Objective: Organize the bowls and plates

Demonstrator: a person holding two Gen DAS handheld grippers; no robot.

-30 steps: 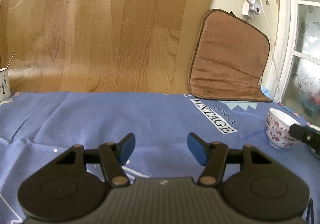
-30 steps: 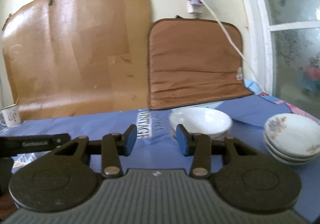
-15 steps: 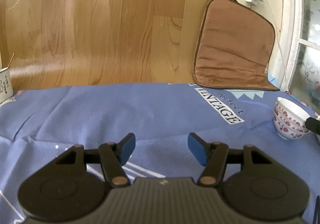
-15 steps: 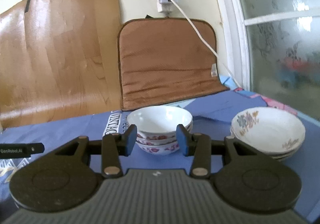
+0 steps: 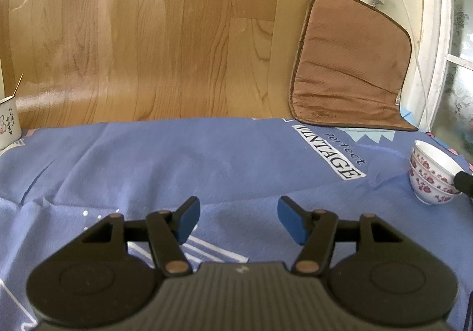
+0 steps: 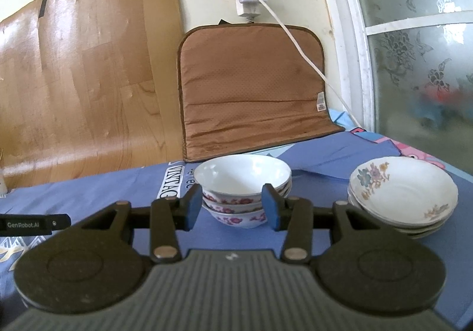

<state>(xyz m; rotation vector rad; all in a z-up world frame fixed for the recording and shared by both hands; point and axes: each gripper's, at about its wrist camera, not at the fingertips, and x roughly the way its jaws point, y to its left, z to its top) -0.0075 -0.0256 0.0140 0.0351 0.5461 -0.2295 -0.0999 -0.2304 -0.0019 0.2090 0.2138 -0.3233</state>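
Ahead of right claw [image 6: 233, 207] (open), stacked bowls [image 6: 242, 183], plates [image 6: 402, 198] beside

Mug [image 5: 8, 121] cut by left edge; blurred shapes behind frosted glass [image 6: 428, 94]

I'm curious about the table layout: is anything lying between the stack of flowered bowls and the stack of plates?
Nothing but bare blue cloth separates the stack of bowls from the stack of plates, seen in the right wrist view.

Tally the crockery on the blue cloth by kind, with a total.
Bowls: 3, nested in one stack
Plates: 3 rims showing in one stack, possibly more
Mug: 1
Total: 7
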